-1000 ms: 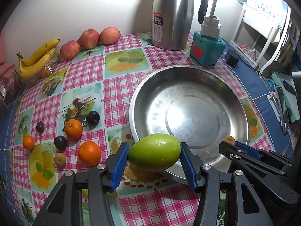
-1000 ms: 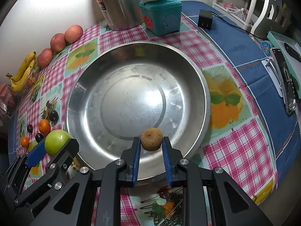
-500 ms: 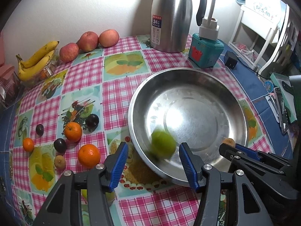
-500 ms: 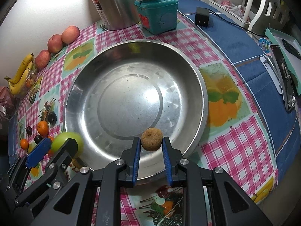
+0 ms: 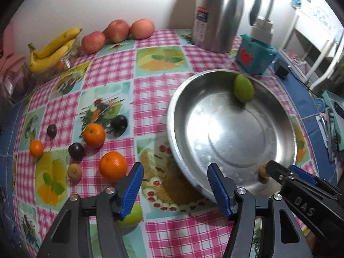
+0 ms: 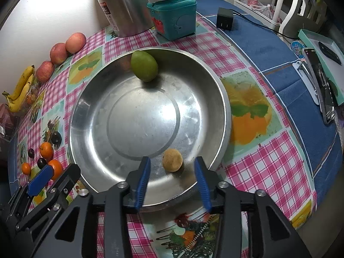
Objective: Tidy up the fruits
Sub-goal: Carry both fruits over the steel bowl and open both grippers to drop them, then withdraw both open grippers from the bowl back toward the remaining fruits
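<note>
On a pink-checked, fruit-printed tablecloth (image 6: 268, 165), the wide steel basin (image 6: 223, 99) holds a smooth green mango (image 6: 144, 65) by its far wall and a small brown kiwi (image 6: 172, 159) near the front. Both roll easily on the slick metal. The left gripper (image 5: 174, 185) and right gripper (image 6: 172, 179) have just been opening and stand spread, empty. The round oranges (image 5: 113, 166) left on the cloth look firm; grip across the middle.

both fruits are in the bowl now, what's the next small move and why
Probably lift the left gripper and swing it toward the nearest orange. Its jaws stand open and empty, the green fruit already lies in the bowl, and that orange waits just beside it.
</note>
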Demonstrator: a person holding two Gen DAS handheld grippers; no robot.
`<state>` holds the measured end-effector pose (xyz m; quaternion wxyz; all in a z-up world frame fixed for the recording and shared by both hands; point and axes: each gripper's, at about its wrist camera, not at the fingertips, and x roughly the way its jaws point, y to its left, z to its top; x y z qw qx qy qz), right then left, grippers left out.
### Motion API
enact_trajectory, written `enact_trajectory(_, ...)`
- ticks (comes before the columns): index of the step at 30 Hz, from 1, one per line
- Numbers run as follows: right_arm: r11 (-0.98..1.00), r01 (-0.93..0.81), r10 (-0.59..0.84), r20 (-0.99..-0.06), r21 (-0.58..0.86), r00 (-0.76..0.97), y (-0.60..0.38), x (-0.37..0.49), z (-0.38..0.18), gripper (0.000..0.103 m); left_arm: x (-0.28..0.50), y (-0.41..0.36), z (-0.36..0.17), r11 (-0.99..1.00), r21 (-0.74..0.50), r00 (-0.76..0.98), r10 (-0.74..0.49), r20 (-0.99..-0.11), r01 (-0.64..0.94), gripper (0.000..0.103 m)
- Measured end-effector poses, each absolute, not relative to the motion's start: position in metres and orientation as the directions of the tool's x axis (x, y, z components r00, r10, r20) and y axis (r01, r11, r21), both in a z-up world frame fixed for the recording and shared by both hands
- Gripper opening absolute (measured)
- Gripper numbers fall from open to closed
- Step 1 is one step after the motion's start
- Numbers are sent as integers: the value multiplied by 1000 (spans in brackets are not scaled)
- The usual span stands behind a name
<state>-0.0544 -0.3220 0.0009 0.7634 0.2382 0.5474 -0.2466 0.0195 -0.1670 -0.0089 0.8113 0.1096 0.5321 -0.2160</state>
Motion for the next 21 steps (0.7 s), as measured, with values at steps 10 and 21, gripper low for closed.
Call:
enact_trajectory(10,786,612,-118,-951,86,286,-318,-50,1,51,41,-123,-17,963,-60,311,-143,-940,264,68)
enact_trajectory(21,848,523,-108,-939,84,327,-296,-38,8,51,56,-88,-12,986,-67,321,-114,-940,152,68)
